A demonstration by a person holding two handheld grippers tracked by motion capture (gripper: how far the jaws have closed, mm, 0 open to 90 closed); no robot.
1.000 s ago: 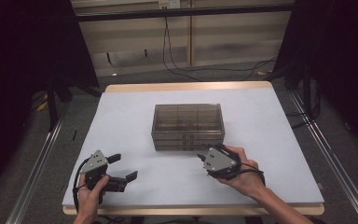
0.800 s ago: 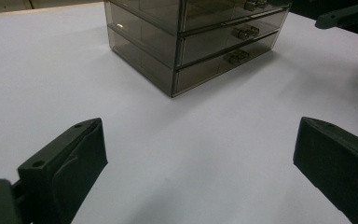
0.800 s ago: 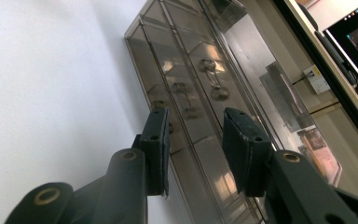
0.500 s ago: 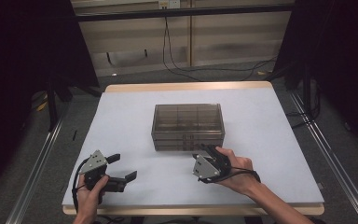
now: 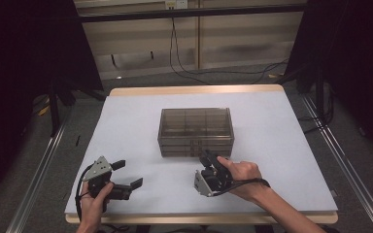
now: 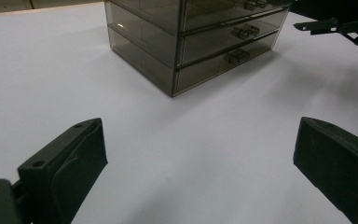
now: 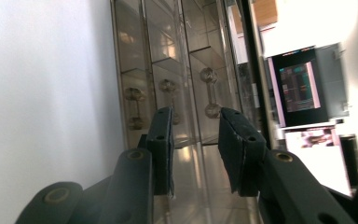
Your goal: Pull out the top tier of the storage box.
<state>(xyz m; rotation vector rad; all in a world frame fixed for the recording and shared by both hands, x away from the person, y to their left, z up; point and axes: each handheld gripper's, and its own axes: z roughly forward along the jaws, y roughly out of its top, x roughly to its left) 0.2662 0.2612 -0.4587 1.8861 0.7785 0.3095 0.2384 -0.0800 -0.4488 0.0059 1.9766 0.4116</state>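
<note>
Compared with a second ago, the right gripper [image 5: 205, 156] has rolled onto its side and come in to the front of the drawer box [image 5: 195, 130], where before it sat a little to the right of the box's front corner with its top plate facing up; its fingers [image 7: 161, 140] have just been closing to a narrow gap, and nothing is pinched between them. In the right gripper view that gap lines up with the box's drawer front, close to the knobs [image 7: 168, 86] but not touching one. The left gripper [image 5: 126, 174] has kept its place near the front left edge of the surface [image 5: 281, 126], fingers [image 6: 70, 158] spread wide and empty over bare white. The box stands upright at the middle of the surface, well apart from the left gripper and just ahead of the right one. Counted: one smoky, see-through drawer box; three tiers of drawers stacked in it; three small knobs seen one per tier on the near column; two grippers, each in one hand; one white surface.
</note>
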